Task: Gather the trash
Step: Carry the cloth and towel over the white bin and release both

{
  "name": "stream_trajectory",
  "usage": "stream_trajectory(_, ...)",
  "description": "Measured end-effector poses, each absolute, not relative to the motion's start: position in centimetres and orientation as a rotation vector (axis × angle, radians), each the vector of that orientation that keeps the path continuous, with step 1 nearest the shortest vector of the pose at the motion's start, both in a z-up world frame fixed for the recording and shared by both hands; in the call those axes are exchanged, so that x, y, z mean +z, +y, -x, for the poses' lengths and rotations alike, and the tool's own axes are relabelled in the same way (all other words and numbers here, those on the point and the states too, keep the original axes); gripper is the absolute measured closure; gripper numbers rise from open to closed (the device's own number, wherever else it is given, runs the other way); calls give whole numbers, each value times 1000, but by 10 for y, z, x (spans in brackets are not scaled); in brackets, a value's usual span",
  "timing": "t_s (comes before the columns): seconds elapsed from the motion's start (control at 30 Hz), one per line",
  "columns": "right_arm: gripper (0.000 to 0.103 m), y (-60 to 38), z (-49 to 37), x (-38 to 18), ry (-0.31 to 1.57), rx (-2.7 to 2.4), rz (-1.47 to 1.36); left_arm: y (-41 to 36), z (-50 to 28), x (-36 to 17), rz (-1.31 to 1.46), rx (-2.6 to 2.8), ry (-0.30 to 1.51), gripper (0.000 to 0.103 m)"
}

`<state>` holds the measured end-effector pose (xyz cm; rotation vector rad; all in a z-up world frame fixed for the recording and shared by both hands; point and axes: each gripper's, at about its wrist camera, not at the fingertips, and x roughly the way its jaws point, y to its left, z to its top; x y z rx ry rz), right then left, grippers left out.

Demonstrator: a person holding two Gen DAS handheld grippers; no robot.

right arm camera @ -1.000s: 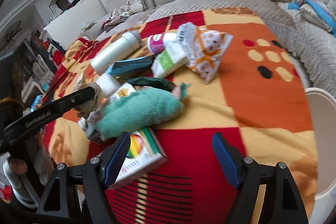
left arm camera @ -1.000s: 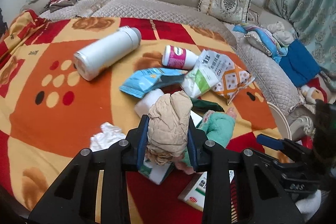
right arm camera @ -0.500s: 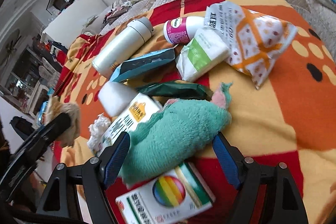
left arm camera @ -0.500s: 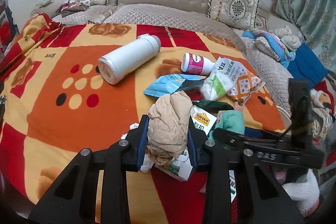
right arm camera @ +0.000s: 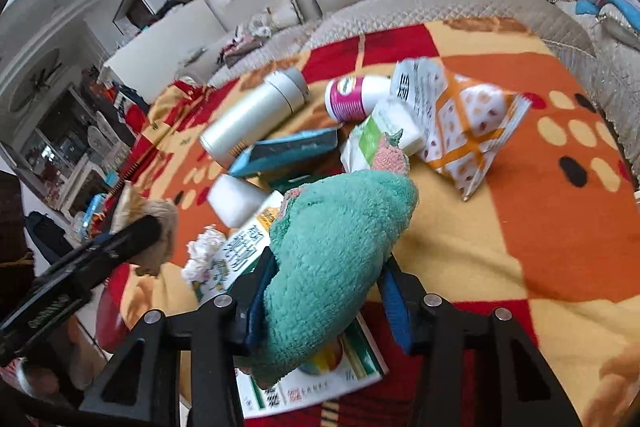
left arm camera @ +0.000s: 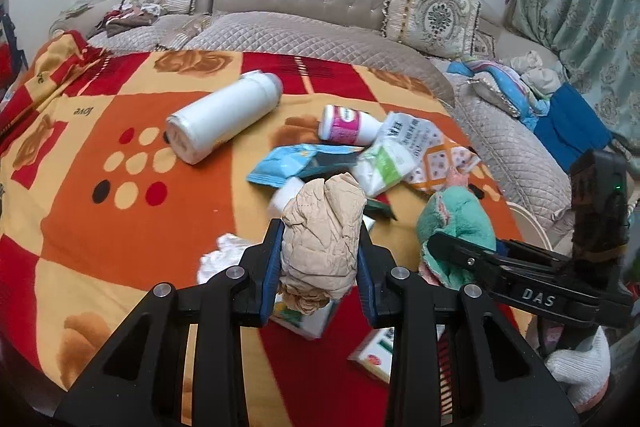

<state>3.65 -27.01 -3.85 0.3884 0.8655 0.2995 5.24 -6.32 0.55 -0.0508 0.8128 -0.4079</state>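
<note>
Two hand-held grippers each had a soft item above the littered blanket.

The left hand-held gripper point(left arm camera: 319, 263) was closed tight on a beige crumpled cloth point(left arm camera: 322, 235), held above the patterned blanket point(left arm camera: 120, 227). The right hand-held gripper point(right arm camera: 326, 291) was closing its jaws, with a green fluffy sock point(right arm camera: 336, 251) between them and both pads against it. On the blanket lay a white bottle point(left arm camera: 224, 117), a small pink-labelled bottle point(left arm camera: 347, 125), a blue packet point(left arm camera: 294, 163), an orange-patterned bag point(right arm camera: 460, 131) and a medicine box point(right arm camera: 312, 383) under the sock.
</note>
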Motion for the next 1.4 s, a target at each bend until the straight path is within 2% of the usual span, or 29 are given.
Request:
stream_trajectory(0.73,55,-330,34,-20,794,170,-300,-148,-17,15,-23,-530,797,72)
stream_trajectory(1.4,55,-435,91,-27,790,-39,-326,-268,16,15,-105,-724,815,72)
